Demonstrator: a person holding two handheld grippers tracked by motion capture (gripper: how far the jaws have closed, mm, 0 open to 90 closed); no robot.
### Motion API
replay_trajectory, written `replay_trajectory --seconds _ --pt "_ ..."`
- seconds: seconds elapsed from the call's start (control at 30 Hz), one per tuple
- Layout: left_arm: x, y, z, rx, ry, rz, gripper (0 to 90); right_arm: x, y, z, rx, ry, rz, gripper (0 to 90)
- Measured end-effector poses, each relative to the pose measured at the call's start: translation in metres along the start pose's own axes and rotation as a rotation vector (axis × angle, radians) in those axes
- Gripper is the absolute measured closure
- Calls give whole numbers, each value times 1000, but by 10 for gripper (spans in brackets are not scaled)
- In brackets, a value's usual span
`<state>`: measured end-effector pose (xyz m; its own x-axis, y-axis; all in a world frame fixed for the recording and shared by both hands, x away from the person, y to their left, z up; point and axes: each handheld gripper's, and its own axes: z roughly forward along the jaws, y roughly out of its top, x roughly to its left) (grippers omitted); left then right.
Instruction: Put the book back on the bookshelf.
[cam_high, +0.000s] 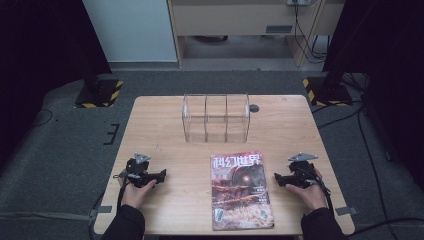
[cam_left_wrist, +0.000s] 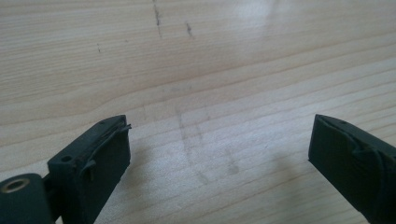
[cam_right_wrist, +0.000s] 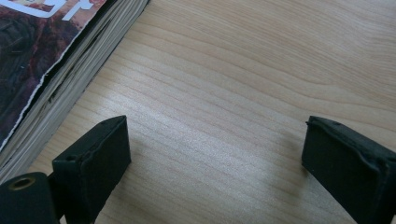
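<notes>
At the left of the wooden table, the left gripper rested low on the bare wood in the person's left hand, its jaws pointing inward toward the middle. In its own view the jaws stood wide apart with nothing between them but scuffed woodgrain, which read as a waiting pose, not a grasp.

Toward the middle, a magazine lay flat and face up near the front edge, squared to the person, probably set there for easy reach from either side. Its cover carried large Chinese characters, seemingly 科幻世界 (the small print lower down was too blurred to read). Behind it, well apart, stood a clear rack with upright dividers, its slots empty, likely meant to take something thin stood on edge.

At the right, the right gripper mirrored the left, held by the right hand, jaws spread and empty, with the magazine's page edges just beside its left jaw
</notes>
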<state>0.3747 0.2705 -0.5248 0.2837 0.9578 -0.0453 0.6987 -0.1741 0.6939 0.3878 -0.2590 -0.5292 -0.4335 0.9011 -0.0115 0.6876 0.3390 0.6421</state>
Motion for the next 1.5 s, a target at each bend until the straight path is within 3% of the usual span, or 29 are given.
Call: replay_trajectory --seconds 0.27,0.7,0.97,1.17,1.43,1.5 --pt "-8 3 -8 -44 -25 3 57 1 3 -7 -17 13 0 82" --pt "-34 7 -17 -105 -74 46 72 -2 6 -23 -97 40 60 94" --pt "-49 9 -23 -138 -114 73 82 8 8 -26 -101 71 37 102" --pt "-62 11 -23 -156 -146 81 102 15 10 -27 -116 97 26 129" --pt "-80 11 -20 -137 -185 130 133 21 11 -27 -130 123 24 176" --pt "-85 12 -19 -140 -193 127 143 23 11 -27 -132 125 31 184"
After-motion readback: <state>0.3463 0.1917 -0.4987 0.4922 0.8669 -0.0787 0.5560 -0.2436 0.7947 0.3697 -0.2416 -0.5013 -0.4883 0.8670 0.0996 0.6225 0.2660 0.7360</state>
